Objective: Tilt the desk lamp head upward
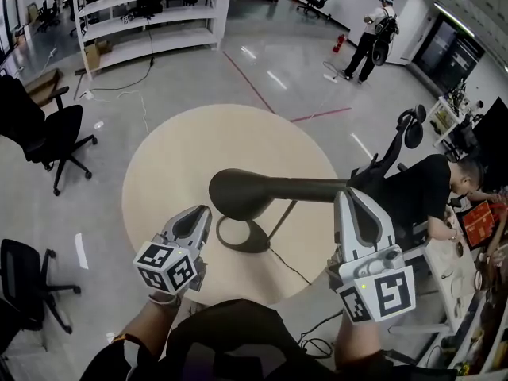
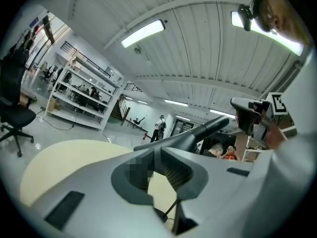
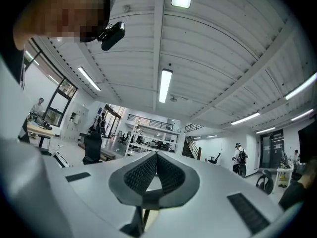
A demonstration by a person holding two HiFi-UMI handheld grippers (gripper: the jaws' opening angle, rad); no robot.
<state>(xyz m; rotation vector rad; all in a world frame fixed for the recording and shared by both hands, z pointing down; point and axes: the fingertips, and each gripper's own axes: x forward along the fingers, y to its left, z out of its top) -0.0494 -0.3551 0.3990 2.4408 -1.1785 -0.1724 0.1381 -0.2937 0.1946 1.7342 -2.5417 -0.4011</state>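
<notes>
- The left gripper (image 1: pixel 200 213) points level, and its jaws stand only a little apart; in the left gripper view there is nothing between them, only the pale round table (image 1: pixel 171 169) is seen through the narrow gap
- The right gripper (image 1: pixel 353 197) has its jaws closed together at the tips and it carries nothing; its own view looks over the room and shows no lamp between the pads
- The desk lamp (image 1: pixel 278 189) stands on the table, ahead of both grippers: the lamp head (image 1: pixel 240 193) is just in front of the left gripper and a bit to its right, and the long arm of the lamp (image 1: pixel 317 189) runs across to end close by the tip of the right gripper
- The round base (image 1: pixel 242 235) lies under the head, between the two grippers
- I judge this to be the approach step, because neither gripper touches the lamp and the head lies about level
- Next, the left jaws should open more and take the head, while the right gripper steadies the arm, so that the base does not slide when the head goes up
</notes>
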